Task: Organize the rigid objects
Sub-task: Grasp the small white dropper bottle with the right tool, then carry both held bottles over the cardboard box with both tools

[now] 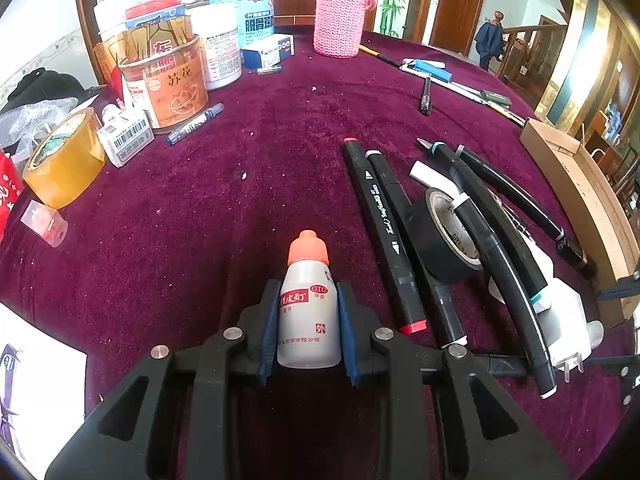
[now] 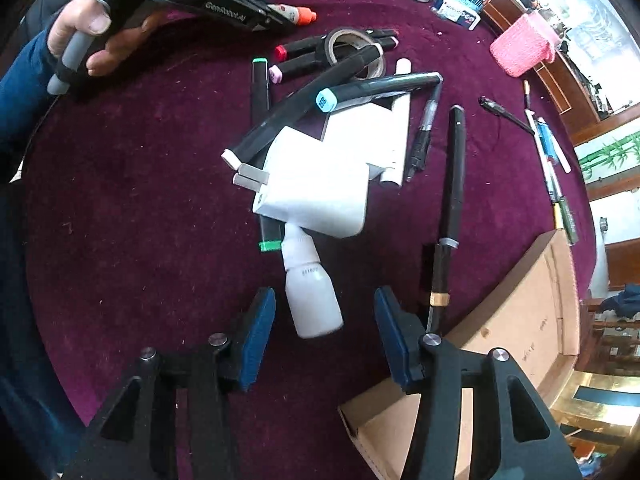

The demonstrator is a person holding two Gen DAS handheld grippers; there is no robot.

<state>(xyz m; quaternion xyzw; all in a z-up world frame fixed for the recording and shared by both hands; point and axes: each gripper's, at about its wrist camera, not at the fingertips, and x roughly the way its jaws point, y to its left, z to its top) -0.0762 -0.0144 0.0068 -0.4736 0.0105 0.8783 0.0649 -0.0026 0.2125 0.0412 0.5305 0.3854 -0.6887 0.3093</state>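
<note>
1. Your left gripper (image 1: 308,320) is clamped on the orange-capped bottle (image 1: 306,300), its blue pads pressed against both sides of the white body, cap pointing away from you.
2. Your right gripper (image 2: 325,332) stands open; the plain white bottle (image 2: 310,296) lies on its side between the fingers, and neither pad touches it (its nozzle end tucks under the charger).
3. The white charger (image 2: 316,196) sits in the middle of the clutter on the maroon tablecloth (image 2: 132,208), with black markers (image 2: 288,118) leaning across its far side.
4. The black tape roll (image 2: 352,50) lies beyond the charger, among more markers.
5. The cardboard box (image 2: 520,320) sits to the right of the charger, near your right gripper.
</note>
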